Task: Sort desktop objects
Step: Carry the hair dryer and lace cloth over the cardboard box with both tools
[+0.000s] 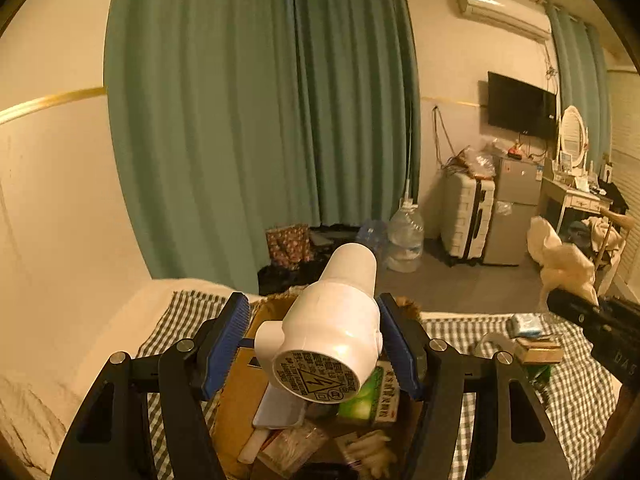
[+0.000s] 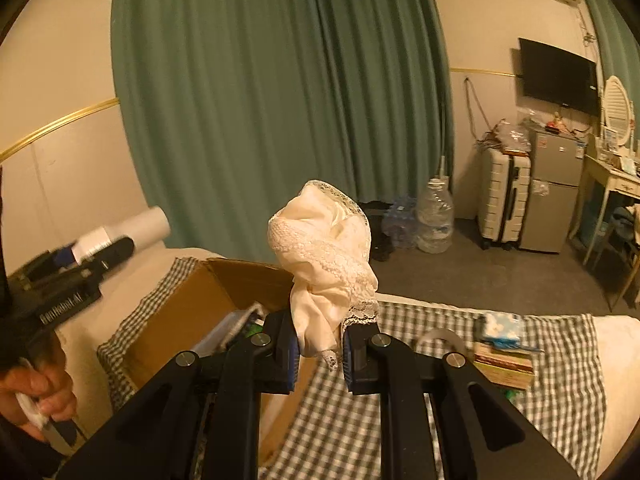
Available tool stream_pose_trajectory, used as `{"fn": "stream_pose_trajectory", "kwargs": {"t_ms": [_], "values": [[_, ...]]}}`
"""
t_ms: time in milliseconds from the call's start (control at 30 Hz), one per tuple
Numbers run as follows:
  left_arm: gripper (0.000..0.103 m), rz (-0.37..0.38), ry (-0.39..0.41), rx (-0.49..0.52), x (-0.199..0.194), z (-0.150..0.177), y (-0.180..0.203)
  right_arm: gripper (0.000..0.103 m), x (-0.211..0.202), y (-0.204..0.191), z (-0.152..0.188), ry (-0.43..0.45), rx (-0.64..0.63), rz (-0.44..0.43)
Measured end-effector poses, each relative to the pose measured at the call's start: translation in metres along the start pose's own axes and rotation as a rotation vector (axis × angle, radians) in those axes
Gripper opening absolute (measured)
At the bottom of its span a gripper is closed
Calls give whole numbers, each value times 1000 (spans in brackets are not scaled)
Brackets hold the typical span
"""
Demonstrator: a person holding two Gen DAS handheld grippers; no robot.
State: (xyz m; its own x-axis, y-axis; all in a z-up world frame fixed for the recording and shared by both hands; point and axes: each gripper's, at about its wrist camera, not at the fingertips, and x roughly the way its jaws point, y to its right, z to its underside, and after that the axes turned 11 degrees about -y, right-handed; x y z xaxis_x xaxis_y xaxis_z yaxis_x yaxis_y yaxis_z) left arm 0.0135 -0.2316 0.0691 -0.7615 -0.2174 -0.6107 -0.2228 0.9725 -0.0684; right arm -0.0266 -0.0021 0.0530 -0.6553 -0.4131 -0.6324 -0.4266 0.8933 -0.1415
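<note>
Left tongs (image 1: pixel 314 344) grip a white hair dryer (image 1: pixel 332 320) above the open cardboard box (image 2: pixel 192 304); contact looks one-sided, so it could slip. Right tongs (image 2: pixel 318 350) pinch a cream lace cloth (image 2: pixel 328 264) beside the box, over the checked blanket (image 2: pixel 360 420). Green curtains (image 2: pixel 260 100) hang beyond.

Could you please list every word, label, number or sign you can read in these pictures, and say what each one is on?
Lightning-bolt warning triangle: round label on the white hair dryer; its small print is too blurred to read.
Green box: characters, unreadable.
Left hand-held gripper: white lettering, too blurred.
Right hand-held gripper: lettering, partial, unreadable.
</note>
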Motion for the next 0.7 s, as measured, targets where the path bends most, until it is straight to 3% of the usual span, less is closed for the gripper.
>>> {"fn": "stream_pose_trajectory", "kwargs": {"t_ms": [700], "values": [[67, -54, -246, 31, 79, 26, -21, 16, 108, -62, 22, -186, -134, -114]]}}
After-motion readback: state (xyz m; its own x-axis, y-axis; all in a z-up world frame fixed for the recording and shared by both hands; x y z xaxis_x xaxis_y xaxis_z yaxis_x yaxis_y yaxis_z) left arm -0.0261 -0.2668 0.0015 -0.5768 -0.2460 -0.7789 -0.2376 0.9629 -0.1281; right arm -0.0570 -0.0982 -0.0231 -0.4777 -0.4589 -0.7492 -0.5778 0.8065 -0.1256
